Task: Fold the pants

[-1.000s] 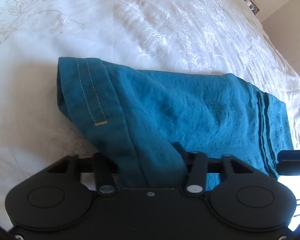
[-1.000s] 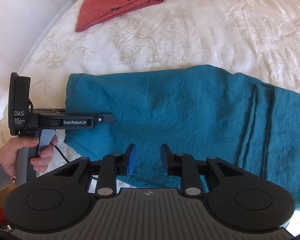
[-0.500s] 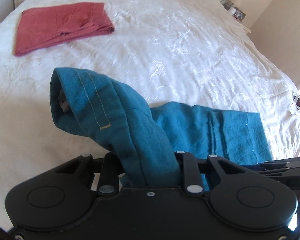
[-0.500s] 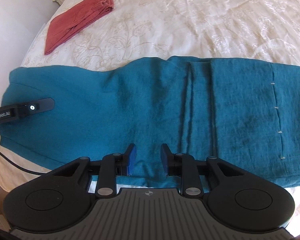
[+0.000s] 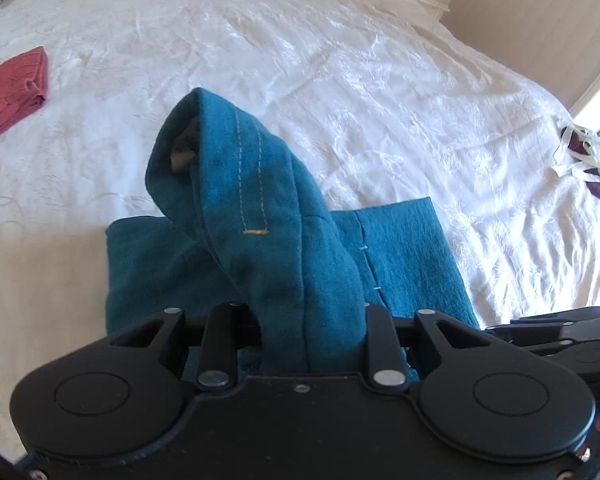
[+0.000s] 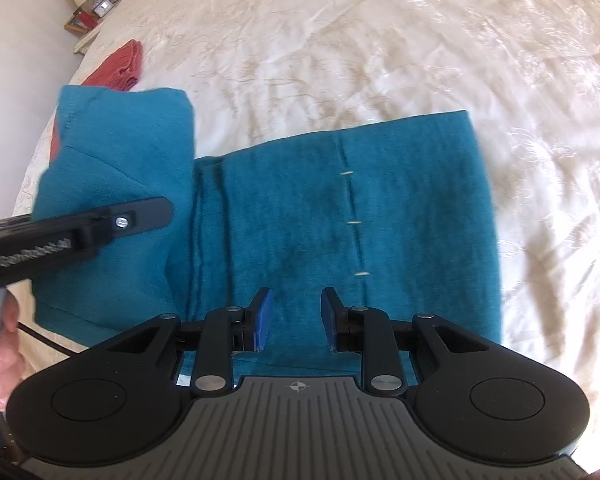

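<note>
Closest to the near edge of the bed [image 6: 380,32], both grippers hang over the teal pants [image 6: 340,220]. The left gripper [image 5: 312,320] is clenched on a thick bunch of the fabric, its jaws having just been tightening on that cloth, and the held end stands up as a hump with its double stitching showing. The right gripper [image 6: 296,316] has its blue pads apart with nothing between them; the cloth only lies underneath. Beyond them the lower layer lies flat and smooth on the white bedspread, its far edge straight. By my reckoning the lengthwise fold is already made and the crosswise fold is about halfway: the raised end hangs over the flat part but is not yet laid down on it. What is left is to lower it, square the edges, let go and perhaps smooth or fold once more. Farther off, toward the bed's far left corner, a folded red garment [image 5: 8,88] lies finished, well apart.
</note>
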Demonstrator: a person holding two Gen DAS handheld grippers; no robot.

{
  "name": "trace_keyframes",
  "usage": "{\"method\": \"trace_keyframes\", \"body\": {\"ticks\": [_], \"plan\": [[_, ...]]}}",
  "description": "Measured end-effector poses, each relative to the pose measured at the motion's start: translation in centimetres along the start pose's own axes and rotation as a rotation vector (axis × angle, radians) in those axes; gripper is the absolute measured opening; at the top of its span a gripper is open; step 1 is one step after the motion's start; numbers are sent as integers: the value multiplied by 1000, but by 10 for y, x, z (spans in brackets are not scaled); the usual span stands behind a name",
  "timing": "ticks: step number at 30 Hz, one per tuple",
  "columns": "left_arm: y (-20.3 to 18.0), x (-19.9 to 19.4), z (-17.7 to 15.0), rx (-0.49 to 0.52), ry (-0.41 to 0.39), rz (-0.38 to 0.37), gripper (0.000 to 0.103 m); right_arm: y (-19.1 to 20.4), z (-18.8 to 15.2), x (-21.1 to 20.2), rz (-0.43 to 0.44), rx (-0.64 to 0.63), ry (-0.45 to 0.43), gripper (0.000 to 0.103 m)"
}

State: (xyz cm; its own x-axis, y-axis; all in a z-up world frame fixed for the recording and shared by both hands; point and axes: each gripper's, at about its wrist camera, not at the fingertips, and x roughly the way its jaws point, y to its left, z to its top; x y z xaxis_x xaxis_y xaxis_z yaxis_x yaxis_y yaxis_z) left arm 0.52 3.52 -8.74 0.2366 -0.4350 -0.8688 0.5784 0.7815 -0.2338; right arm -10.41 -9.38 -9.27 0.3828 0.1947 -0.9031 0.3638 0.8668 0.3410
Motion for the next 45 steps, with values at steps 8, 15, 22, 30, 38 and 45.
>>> {"method": "trace_keyframes", "body": {"ticks": [8,15,22,30,38,45], "plan": [[-76,49,-6,79,74,125,64,-64,0,-16,-3,2,18,26],[-123,25,5,133,-7,92,76,-90,0,-17,-3,-6,38,26],[-98,-1,-2,4,-35,120,81,-98,1,-31,-11,-40,-31,27],[-26,30,-25,-211,163,269,80,-92,22,-10,51,-30,-33,42],[-11,55,-41,-251,298,253,80,-74,38,12,7,-79,-23,44],[-11,69,-42,-213,344,218,80,-72,55,42,-39,-90,12,47]]}}
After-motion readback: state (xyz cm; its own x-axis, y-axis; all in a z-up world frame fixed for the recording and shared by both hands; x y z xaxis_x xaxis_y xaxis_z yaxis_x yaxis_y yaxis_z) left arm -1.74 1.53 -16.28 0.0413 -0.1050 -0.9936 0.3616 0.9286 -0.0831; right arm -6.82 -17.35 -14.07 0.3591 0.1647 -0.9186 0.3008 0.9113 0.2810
